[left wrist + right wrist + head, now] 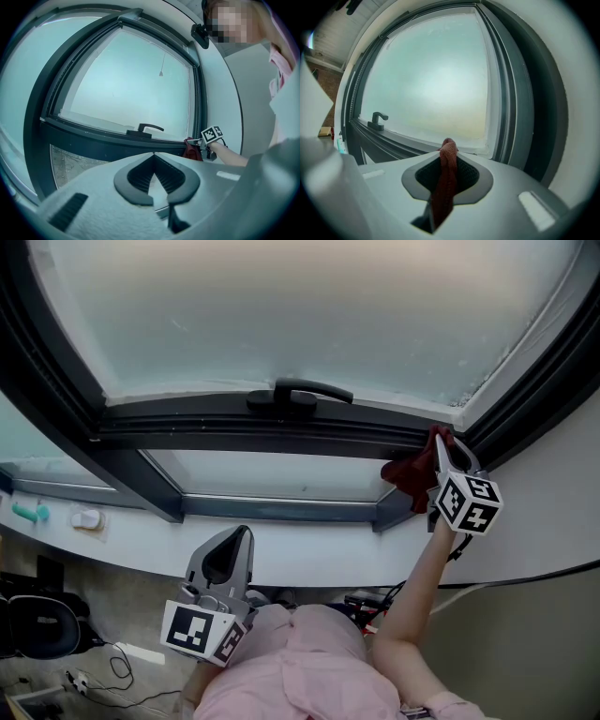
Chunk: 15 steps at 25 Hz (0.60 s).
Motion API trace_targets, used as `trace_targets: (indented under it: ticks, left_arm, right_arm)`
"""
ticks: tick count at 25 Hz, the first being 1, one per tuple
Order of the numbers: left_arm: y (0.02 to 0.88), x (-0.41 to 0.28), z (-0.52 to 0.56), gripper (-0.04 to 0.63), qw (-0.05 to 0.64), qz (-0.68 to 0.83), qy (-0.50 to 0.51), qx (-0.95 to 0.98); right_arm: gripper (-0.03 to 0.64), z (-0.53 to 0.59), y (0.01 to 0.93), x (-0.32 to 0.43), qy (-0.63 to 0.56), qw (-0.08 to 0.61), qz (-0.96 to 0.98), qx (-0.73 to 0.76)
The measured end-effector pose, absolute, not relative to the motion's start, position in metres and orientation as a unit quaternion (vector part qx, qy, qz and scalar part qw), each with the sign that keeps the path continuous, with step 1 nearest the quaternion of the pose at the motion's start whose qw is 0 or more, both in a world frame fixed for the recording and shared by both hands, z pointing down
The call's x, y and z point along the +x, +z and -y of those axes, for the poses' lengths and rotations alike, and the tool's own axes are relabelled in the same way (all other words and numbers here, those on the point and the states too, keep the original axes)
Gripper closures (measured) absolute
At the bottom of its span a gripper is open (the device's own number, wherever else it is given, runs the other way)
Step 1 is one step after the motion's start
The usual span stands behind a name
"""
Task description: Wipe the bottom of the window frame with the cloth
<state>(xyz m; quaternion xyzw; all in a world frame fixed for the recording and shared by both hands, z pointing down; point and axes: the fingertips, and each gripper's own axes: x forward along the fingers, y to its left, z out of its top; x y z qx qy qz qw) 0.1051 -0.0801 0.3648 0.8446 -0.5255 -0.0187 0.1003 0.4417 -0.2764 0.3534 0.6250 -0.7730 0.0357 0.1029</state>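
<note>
While our right gripper (pixel 441 442) pinches the red cloth (pixel 408 474) at the bottom rail's (pixel 216 423) right corner, our left gripper (pixel 228 554) hangs low, jaws together on nothing. We judge the wipe barely begun, so a leftward sweep should follow.

Black handle (pixel 300 395) in the middle, frosted glass (pixel 309 306) above it. Off to the left on the white ledge (pixel 309 554) there's a little teal thing (pixel 30 513) with a white one (pixel 87 519) just beside it. Cables (pixel 117 667) lie tangled on the floor (pixel 122 604) below.
</note>
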Motion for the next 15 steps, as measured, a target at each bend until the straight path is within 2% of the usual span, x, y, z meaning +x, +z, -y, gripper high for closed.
trace_targets:
  ticks: [15]
  left_arm:
    - [0.363,0.122,0.096,0.597,0.102,0.514,-0.017,0.851]
  right_arm:
    - [0.565,0.278,0.353,0.470,0.028,0.130,0.744,0.655]
